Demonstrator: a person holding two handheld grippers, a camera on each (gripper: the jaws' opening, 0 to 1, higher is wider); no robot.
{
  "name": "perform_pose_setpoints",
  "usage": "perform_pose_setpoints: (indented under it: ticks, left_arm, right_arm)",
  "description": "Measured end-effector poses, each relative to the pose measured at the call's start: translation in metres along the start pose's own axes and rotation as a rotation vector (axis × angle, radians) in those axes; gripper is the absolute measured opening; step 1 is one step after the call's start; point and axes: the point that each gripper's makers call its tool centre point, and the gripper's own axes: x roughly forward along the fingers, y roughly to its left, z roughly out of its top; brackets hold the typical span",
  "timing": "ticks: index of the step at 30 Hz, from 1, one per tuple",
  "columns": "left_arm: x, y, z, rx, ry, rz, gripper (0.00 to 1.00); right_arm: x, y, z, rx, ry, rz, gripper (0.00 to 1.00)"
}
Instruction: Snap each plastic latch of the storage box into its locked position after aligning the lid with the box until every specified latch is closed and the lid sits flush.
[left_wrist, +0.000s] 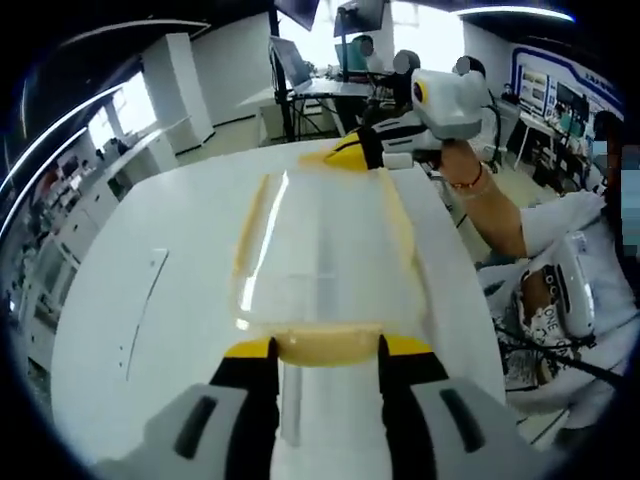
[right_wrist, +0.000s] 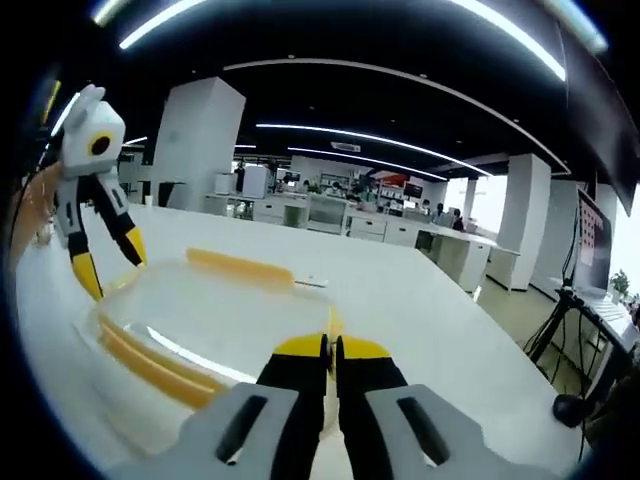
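Note:
A clear storage box (left_wrist: 325, 250) with yellow latches lies lengthwise on the white table (left_wrist: 150, 300), its lid on. My left gripper (left_wrist: 327, 347) is open, and the near end latch (left_wrist: 325, 348) sits between its yellow-tipped jaws. At the far end, a hand holds my right gripper (left_wrist: 365, 152) against the opposite end latch (left_wrist: 330, 158). In the right gripper view, my right gripper (right_wrist: 331, 348) is shut, its tips together at the box's (right_wrist: 215, 320) end latch (right_wrist: 333, 322). Long side latches (right_wrist: 240, 266) run along both sides. The left gripper (right_wrist: 110, 262) stands at the far end with its jaws spread.
A person's arm (left_wrist: 495, 215) and torso are at the table's right edge. Beyond the table stand desks, monitors and people (left_wrist: 350, 70). A tripod and laptop (right_wrist: 590, 270) stand at the right. The white table (right_wrist: 420, 330) extends wide around the box.

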Motion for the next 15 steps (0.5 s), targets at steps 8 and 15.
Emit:
perform_pose_setpoints:
  ticks: [8,15]
  left_arm:
    - [-0.022,-0.003,-0.026,-0.028,0.000,0.005,0.38]
    - [-0.031,-0.007,-0.057,-0.049,0.015,0.011,0.38]
  right_arm:
    - [0.001,0.034,0.004,-0.019,-0.002,0.063,0.02]
    - [0.005,0.069,-0.003,-0.041,-0.006,0.103,0.02]
